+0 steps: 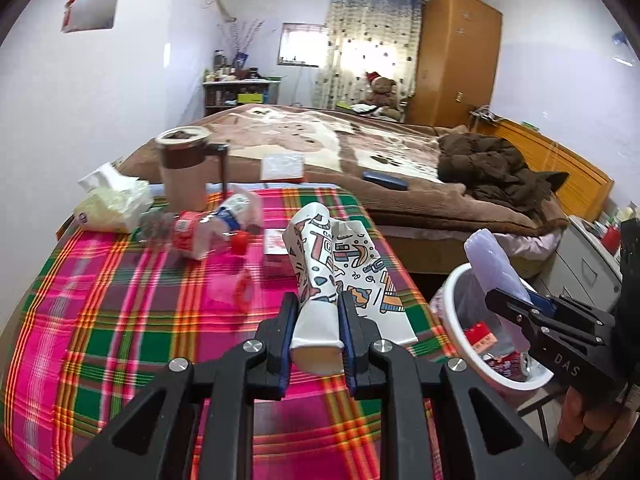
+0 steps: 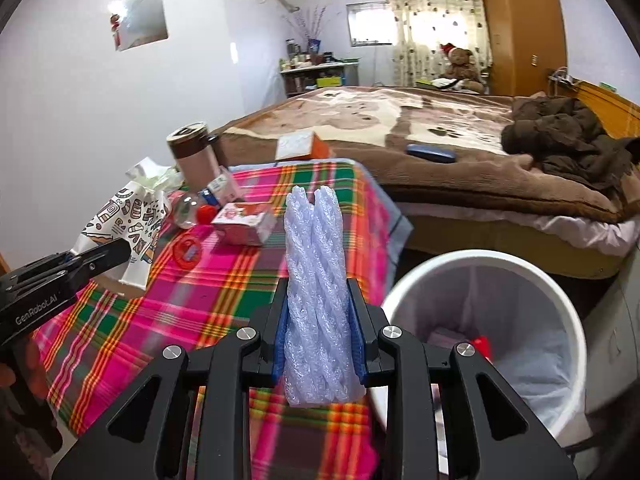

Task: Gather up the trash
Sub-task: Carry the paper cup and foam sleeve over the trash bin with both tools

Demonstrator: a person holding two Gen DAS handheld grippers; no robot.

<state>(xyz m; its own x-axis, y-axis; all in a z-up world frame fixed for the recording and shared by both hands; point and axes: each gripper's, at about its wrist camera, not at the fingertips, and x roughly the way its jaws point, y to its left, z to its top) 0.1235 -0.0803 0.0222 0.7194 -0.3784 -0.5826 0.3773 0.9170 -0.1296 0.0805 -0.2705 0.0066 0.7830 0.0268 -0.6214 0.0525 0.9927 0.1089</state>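
Observation:
My left gripper is shut on a crushed patterned paper cup, held above the plaid-covered table. It also shows in the right wrist view at the left. My right gripper is shut on a folded piece of pale lilac foam wrap, held at the table's right edge beside the white trash bin. In the left wrist view the foam wrap is over the bin, which holds several scraps.
On the table lie a crushed plastic bottle, a red cap, a small red-and-white carton, a clear cup with red rim, a tissue pack and a brown tumbler. A bed stands behind.

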